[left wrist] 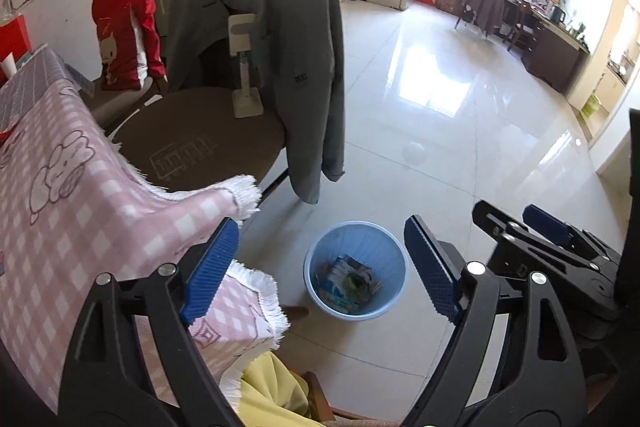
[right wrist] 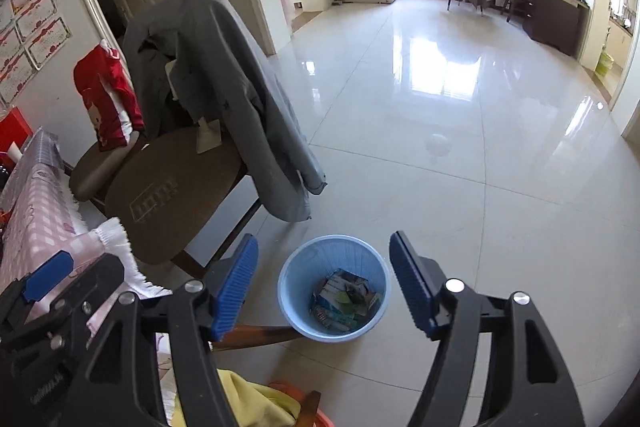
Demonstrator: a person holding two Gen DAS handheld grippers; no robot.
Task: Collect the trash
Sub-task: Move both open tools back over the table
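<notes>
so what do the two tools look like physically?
Both match: left tool and right tool have black, cut-out triangular arms, silver round pivot bolts, and blue ribbed pads on each finger. No cables or sleeves visible. Faint lettering on the left one's body in the right view, unreadable.

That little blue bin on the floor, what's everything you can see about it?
The blue bin is a small round wastebasket, seemingly plastic, with ribbed inner walls and a smooth rolled rim. It stands upright on the pale tiled floor, open, with no lid or liner visible. At the bottom lie some printed packets or wrappers, blue, white and green. It sits near a wooden chair leg by the table corner; whether they touch is unclear. Neither hand-held gripper touches it.
</notes>
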